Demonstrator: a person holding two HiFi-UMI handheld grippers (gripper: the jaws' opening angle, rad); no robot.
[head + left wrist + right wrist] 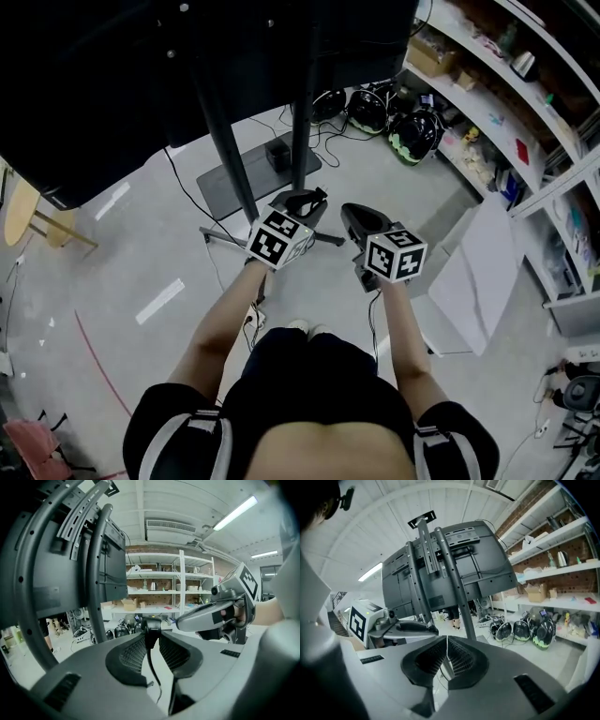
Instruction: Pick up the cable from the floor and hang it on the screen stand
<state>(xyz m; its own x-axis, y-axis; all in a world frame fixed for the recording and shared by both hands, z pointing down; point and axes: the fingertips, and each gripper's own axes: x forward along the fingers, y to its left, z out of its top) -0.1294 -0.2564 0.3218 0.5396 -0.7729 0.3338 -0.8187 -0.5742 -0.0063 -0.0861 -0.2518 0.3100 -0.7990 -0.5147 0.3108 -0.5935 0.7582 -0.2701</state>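
Observation:
In the left gripper view, my left gripper (151, 629) is shut on the black plug end of the cable (151, 625), and the thin cord (153, 667) hangs down between the jaws. The head view shows this gripper (309, 199) raised beside the black posts of the screen stand (225, 141). My right gripper (447, 640) is shut, its tips meeting. A thin dark strand (442, 674) shows in the gap behind them; whether it is pinched I cannot tell. From above, the right gripper (354, 214) sits level with the left, just right of it. The screen (141, 56) fills the top left.
The stand's flat base (248, 173) and loose floor cables (187, 192) lie below the grippers. Shelving (487, 103) runs along the right, with helmets (412, 131) on the floor beside it. A white board (478, 272) leans at right, a wooden stool (23, 211) at far left.

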